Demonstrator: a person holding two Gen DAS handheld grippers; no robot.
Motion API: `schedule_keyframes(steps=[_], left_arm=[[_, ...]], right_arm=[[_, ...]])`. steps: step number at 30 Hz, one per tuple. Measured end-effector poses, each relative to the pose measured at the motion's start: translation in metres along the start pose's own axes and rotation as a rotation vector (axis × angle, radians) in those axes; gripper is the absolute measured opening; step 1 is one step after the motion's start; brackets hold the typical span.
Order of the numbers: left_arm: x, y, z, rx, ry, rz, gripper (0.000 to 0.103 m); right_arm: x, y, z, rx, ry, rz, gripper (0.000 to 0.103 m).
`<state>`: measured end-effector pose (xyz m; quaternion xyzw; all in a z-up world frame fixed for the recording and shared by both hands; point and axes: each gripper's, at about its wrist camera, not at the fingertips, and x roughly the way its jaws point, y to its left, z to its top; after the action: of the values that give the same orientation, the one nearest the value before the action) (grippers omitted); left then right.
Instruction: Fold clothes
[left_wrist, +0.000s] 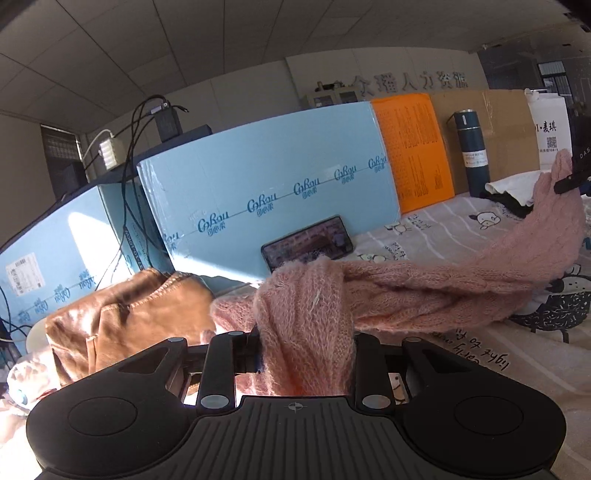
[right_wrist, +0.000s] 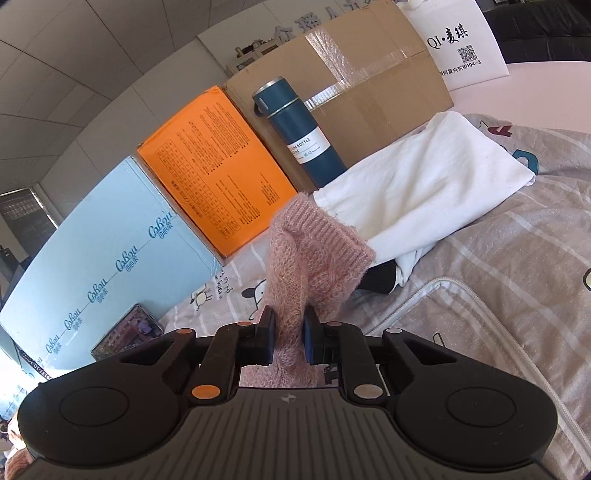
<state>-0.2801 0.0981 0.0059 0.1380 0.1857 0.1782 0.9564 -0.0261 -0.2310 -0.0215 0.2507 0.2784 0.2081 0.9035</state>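
**A:** Bed's crowded. Both grippers, left and right, have jaws clamped on the pink sweater, strung above it.

**B:** Sagging middle might snag that phone on the far side.

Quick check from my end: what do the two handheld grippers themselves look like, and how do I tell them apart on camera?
Both are matte black, with a ribbed grey plate bearing a small compass-like mark, flanked by two round black housings. The left gripper has grey pivot caps throughout. The right gripper has orange caps on one side, pale ones on the other, and blue pads on its fingers. No cables, hands or sleeves show.
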Motion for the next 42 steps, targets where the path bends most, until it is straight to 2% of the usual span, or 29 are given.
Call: schedule_keyframes(steps=[4, 8, 11, 13, 16, 17, 19, 23, 28, 34, 40, 42], left_arm=[[-0.027, 0.004, 0.001, 0.049, -0.016, -0.046, 0.028], [-0.020, -0.001, -0.017, 0.028, 0.053, -0.129, 0.031], [-0.007, -0.015, -0.035, 0.025, 0.118, -0.187, 0.033], [-0.003, -0.020, -0.042, 0.020, 0.137, -0.189, 0.038], [-0.008, -0.013, -0.048, -0.036, 0.134, -0.189, 0.045], [-0.011, -0.010, -0.050, -0.056, 0.134, -0.189, 0.048], [-0.018, -0.004, -0.055, -0.090, 0.136, -0.190, 0.062], [-0.025, -0.002, -0.069, -0.145, 0.187, -0.210, 0.066], [-0.032, 0.005, -0.080, -0.216, 0.214, -0.209, 0.076], [-0.035, 0.003, -0.078, -0.209, 0.221, -0.246, 0.080], [-0.039, 0.000, -0.078, -0.202, 0.224, -0.313, 0.080], [-0.040, 0.001, -0.078, -0.211, 0.224, -0.313, 0.078]], right_arm=[[-0.025, 0.003, 0.001, -0.017, -0.037, 0.001, 0.014], [-0.043, -0.012, -0.002, -0.008, -0.078, -0.007, 0.014], [-0.039, -0.031, -0.008, 0.025, -0.045, -0.058, 0.014], [-0.030, -0.043, -0.013, 0.036, -0.001, -0.114, 0.014], [-0.024, -0.055, -0.019, 0.062, 0.034, -0.130, 0.015], [-0.024, -0.056, -0.020, 0.060, 0.033, -0.130, 0.017], [-0.025, -0.056, -0.022, 0.046, 0.025, -0.136, 0.022], [-0.027, -0.056, -0.021, 0.035, -0.004, -0.165, 0.037], [-0.034, -0.064, -0.015, 0.056, -0.034, -0.197, 0.047], [-0.047, -0.069, -0.010, 0.068, -0.065, -0.206, 0.060], [-0.055, -0.065, -0.012, 0.045, -0.054, -0.193, 0.057], [-0.056, -0.063, -0.012, 0.030, -0.047, -0.182, 0.045]])
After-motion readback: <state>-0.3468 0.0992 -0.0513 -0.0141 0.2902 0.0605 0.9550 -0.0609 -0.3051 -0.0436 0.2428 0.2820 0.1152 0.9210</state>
